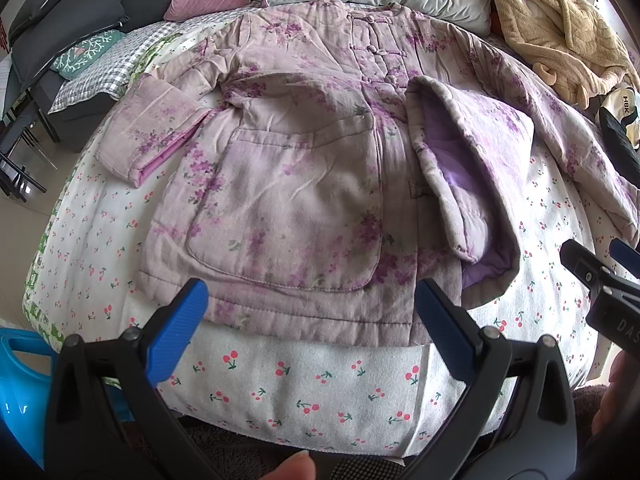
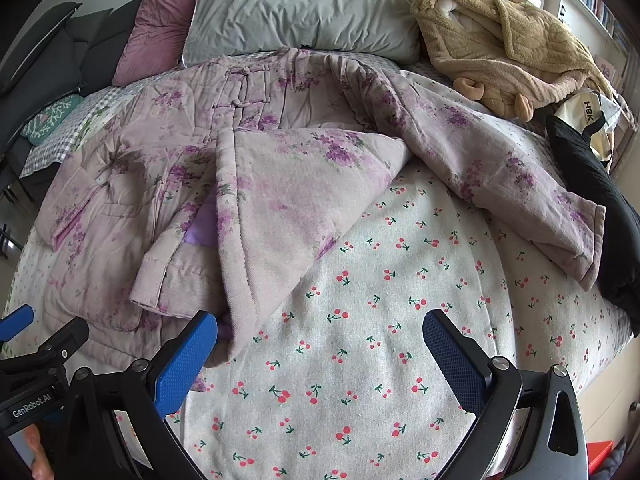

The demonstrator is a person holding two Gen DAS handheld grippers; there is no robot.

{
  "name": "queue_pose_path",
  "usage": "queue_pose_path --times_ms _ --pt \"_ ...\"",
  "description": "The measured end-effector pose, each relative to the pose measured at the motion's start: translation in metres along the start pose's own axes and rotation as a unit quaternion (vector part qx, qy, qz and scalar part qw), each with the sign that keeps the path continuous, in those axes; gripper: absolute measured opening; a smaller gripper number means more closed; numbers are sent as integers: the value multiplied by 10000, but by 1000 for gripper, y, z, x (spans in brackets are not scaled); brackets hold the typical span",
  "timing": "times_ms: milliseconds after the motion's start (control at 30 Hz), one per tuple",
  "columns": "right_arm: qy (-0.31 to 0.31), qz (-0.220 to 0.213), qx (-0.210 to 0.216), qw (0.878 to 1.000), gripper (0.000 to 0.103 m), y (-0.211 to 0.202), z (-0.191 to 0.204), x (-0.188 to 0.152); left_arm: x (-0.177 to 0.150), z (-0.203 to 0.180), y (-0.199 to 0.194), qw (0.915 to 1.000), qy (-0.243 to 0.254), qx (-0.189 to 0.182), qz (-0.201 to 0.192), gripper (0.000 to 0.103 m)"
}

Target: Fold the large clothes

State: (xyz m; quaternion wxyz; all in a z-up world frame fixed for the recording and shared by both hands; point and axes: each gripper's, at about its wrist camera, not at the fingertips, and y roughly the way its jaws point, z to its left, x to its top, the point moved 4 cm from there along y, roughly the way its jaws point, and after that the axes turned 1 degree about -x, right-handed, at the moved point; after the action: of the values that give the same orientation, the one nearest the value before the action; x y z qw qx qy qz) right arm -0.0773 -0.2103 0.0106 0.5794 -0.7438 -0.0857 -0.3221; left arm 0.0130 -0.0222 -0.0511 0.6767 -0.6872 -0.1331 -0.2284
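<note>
Jacket (image 1: 304, 184) of padded lilac cloth with purple flower print lies front side up on the bed (image 1: 304, 392), spread over a white sheet with small red cherries. It has knot buttons (image 1: 374, 48) down the chest and a big patch pocket (image 1: 280, 216) with rounded corners on the lower front. One sleeve (image 1: 148, 132) lies out to the side with its cuff turned back, showing pink lining. The lower corner of the other front side (image 2: 280, 216) is folded over onto the body, so the plain violet lining (image 1: 472, 184) shows under it, and the second sleeve (image 2: 500, 176) runs out toward the far edge of the bed. The cloth is soft and wrinkled. The left gripper (image 1: 312, 320) hangs just over the jacket's hem with its blue fingers wide apart and nothing between them. The right gripper (image 2: 316, 352) is also wide apart and empty, above the bare sheet; one finger (image 2: 184, 360) is just beside the folded corner, but I cannot tell if it touches. Behind the jacket are a grey pillow (image 2: 304, 8), a pink pillow (image 2: 160, 20) and a tan fleece garment (image 2: 508, 48). A black cloth (image 2: 604, 208) at the bed's edge is partly cut off by the frame, and the jacket's collar is hard to make out.
</note>
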Motion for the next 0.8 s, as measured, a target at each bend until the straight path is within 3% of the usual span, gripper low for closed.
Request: queue_pose_path --times_ms 800 --pt "7 3 -26 10000 103 1 1 -2 0 0 1 10000 -10 -14 23 102"
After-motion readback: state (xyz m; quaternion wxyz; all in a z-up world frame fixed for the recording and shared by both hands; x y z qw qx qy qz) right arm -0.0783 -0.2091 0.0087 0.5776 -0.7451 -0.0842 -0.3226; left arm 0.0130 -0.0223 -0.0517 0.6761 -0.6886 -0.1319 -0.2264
